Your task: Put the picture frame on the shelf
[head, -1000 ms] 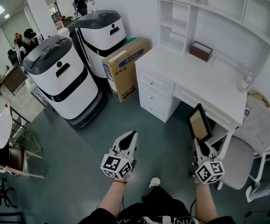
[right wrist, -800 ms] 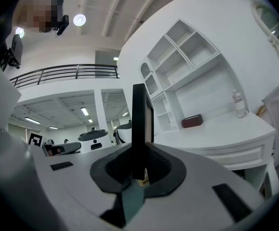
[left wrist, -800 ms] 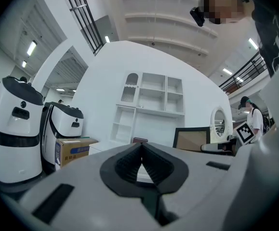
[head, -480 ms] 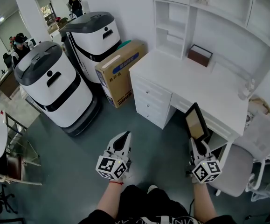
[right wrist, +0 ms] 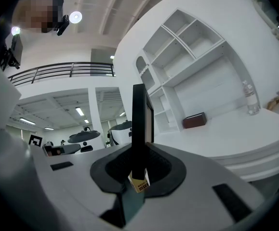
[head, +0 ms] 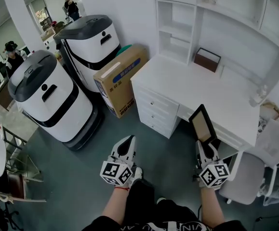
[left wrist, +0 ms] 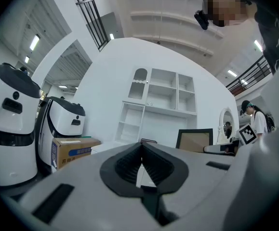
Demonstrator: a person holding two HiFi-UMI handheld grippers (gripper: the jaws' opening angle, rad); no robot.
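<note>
Right gripper (head: 203, 148) clamped the picture frame (head: 203, 124) by its lower edge, upright;
shelf (head: 177, 29) lay ahead and higher, beyond the desk (head: 211, 90); frame's long axis vertical; left gripper (head: 128, 146) closed, empty.

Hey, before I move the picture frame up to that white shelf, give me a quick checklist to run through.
1. Grip: right gripper is shut on the picture frame at its bottom edge, frame upright: ok.
2. Left gripper shut with nothing in it: ok.
3. Room on the shelf: its open left compartments look bare: ok.
4. Way over the desk: brown box and bottle stand toward the back, front part bare: ok.
5. Shelf within reach from here: cannot tell.
</note>
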